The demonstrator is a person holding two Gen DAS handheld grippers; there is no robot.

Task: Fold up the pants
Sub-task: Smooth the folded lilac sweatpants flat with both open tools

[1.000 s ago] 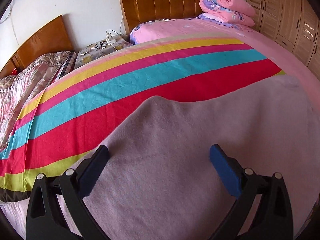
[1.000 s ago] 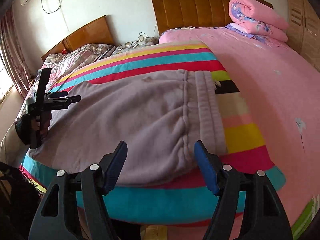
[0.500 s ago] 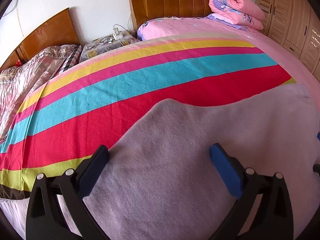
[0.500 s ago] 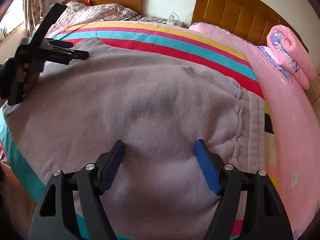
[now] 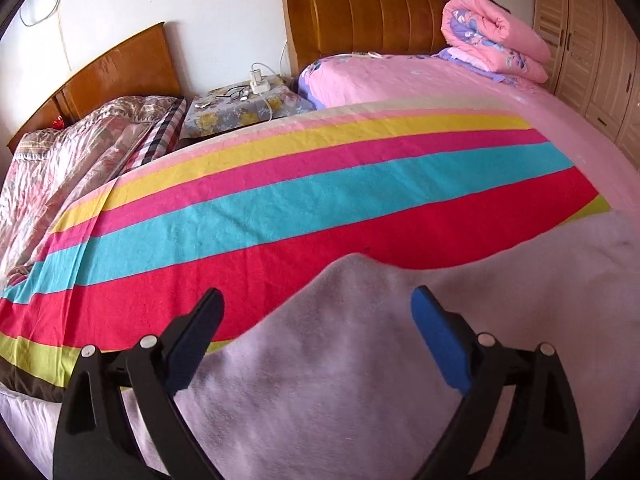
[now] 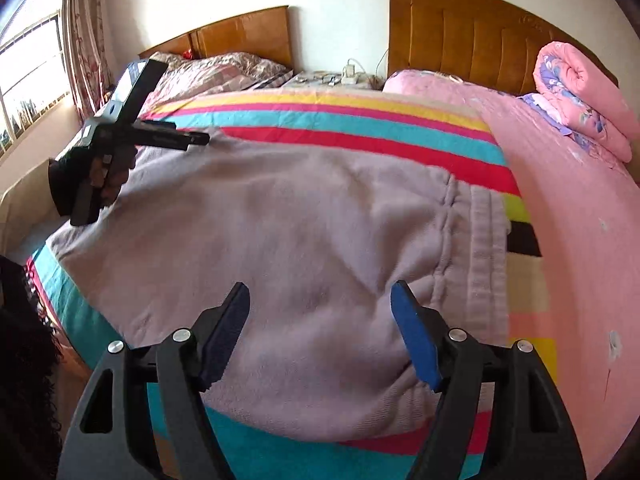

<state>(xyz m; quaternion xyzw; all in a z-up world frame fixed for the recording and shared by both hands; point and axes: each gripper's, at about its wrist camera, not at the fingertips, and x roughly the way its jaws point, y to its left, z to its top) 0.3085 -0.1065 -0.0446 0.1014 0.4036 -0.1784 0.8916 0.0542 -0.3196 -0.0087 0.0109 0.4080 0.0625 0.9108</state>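
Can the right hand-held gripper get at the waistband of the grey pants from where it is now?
Probably yes. The right hand-held gripper hangs over the pants with jaws opening and nothing between them. The waistband lies flat just to its right, uncovered, and the left hand-held gripper is far off at the other end.

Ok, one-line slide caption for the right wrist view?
Right gripper, jaws opening, above lilac pants on a striped blanket; left gripper at their far edge.
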